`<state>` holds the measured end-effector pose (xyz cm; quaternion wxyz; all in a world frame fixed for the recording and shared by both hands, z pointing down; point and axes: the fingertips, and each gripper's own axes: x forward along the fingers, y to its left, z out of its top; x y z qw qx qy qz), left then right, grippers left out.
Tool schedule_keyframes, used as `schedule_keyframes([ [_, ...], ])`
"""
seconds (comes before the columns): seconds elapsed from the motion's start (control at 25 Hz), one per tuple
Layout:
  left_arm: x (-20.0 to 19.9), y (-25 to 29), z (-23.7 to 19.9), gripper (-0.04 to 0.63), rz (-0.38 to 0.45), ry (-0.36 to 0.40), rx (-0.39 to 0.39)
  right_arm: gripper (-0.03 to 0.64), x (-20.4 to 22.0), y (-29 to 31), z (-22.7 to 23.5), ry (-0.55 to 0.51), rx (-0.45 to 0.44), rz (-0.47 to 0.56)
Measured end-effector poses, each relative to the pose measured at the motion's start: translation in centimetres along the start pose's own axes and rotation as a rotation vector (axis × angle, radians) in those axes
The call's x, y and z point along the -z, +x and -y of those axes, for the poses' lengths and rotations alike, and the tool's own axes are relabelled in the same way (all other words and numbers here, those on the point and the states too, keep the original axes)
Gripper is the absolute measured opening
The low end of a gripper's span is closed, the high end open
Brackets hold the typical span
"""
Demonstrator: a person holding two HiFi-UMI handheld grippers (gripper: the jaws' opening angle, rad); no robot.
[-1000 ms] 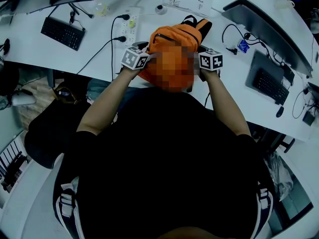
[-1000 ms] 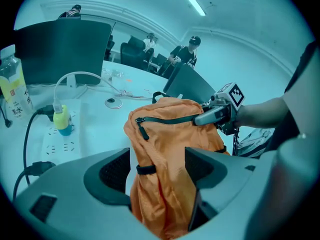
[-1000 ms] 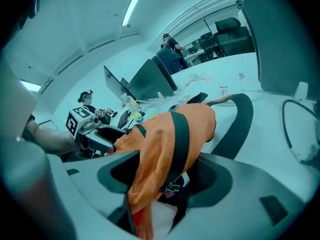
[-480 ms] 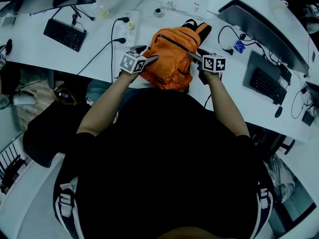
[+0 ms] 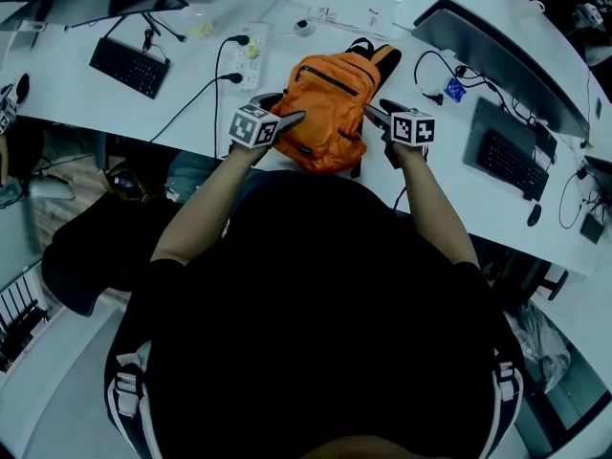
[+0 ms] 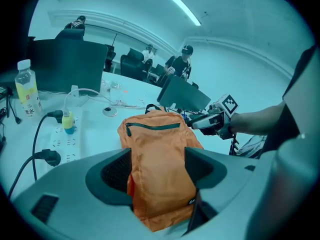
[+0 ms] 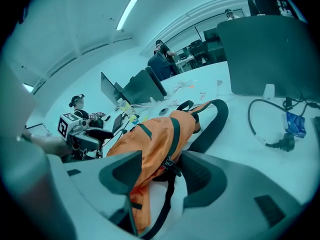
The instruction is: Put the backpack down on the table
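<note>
changed: left gripper (image 5: 284,109) and right gripper (image 5: 380,113) were drawn back from backpack (image 5: 330,113); it was left flat on table (image 5: 86,98); put-down judged done | left jaws: wide, nothing gripped | right jaws: wide, just narrowed slightly; pads off backpack | right gripper view alone: black strap (image 7: 166,204) was shown loose between jaws; unclear in head view

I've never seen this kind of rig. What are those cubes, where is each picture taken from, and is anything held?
A person holds two two-jaw grippers; the patterned cubes belong to them. One picture looks down from the person's head; the others look along each gripper's jaws. An orange backpack lies on the table beside a power strip. The left gripper and right gripper flank it, jaws apart, pressing nothing; the right jaws have just closed slightly, the backpack's edge between them. Nothing is held.
</note>
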<state>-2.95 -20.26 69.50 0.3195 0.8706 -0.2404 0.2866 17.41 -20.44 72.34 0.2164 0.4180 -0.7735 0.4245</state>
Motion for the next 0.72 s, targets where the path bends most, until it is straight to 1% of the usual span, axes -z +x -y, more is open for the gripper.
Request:
schedule_keyframes([
  [0.12,-0.1,-0.6,0.5,0.318,0.022,0.004,-0.006,0.243,-0.6,-0.8,-0.6,-0.017,0.0,0.042],
  [0.2,0.1,-0.8,0.9,0.318,0.026,-0.008,0.004,0.218,-1.0,-1.4,-1.4,-0.03,-0.008,0.069],
  [0.36,0.5,-1.3,2.0,0.316,0.038,-0.023,0.018,0.194,-1.0,-2.2,-3.2,-0.067,-0.029,0.085],
  [0.52,-0.1,-1.8,3.3,0.313,0.061,-0.025,0.036,0.134,-1.4,-3.0,-4.7,-0.085,-0.053,0.11],
  [0.6,-0.2,-2.1,4.1,0.299,0.065,-0.017,0.051,0.106,-1.4,-3.4,-5.3,-0.093,-0.057,0.12],
  [0.72,0.2,-2.8,5.4,0.254,0.067,0.0,0.066,0.085,-1.0,-4.0,-6.7,-0.119,-0.058,0.123],
])
